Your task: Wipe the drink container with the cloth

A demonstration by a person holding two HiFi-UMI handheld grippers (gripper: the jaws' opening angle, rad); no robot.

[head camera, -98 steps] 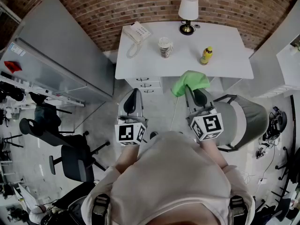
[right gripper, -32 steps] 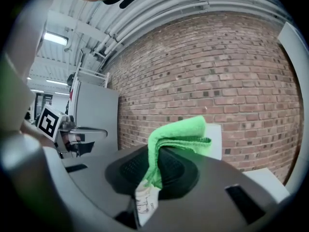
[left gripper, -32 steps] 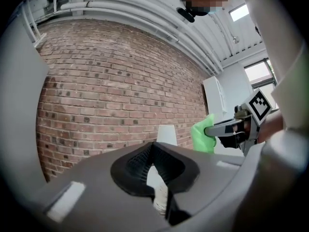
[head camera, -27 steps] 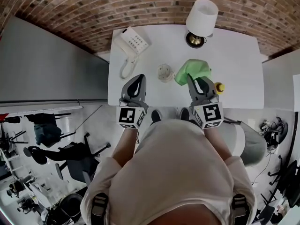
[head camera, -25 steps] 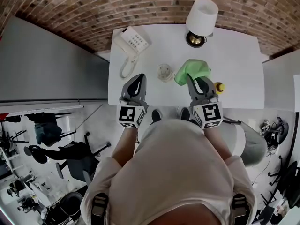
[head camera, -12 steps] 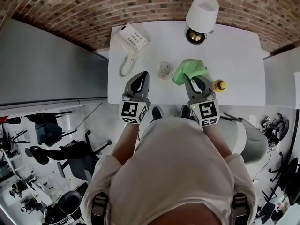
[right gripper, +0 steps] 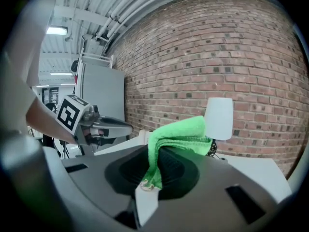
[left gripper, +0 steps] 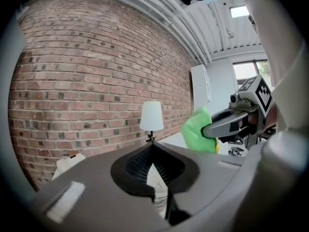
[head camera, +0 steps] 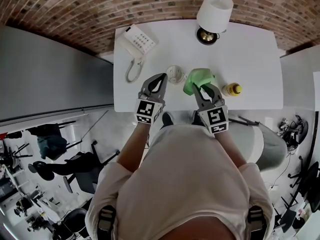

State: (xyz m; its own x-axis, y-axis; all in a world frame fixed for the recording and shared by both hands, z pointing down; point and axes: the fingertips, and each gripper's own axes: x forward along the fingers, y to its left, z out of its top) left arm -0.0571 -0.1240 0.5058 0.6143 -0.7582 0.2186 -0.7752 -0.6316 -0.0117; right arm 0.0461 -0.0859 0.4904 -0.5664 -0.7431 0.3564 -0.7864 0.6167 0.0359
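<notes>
Left gripper (head camera: pixel 161 78) swung toward cup (head camera: pixel 175 74) | fingers clenched, empty | right gripper (head camera: pixel 198 88) fingers grasping cloth (head camera: pixel 196 77) beside cup

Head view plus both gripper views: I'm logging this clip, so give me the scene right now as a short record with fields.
Surface: white desk against a brick wall
Right gripper: fingers shut on the green cloth, which drapes over them
Left gripper: fingers together, nothing between them, tips just left of the cup
Cup and cloth: side by side; contact cannot be told
Yellow bottle: on the desk, right of the right gripper
Back of desk: lamp, phone
</notes>
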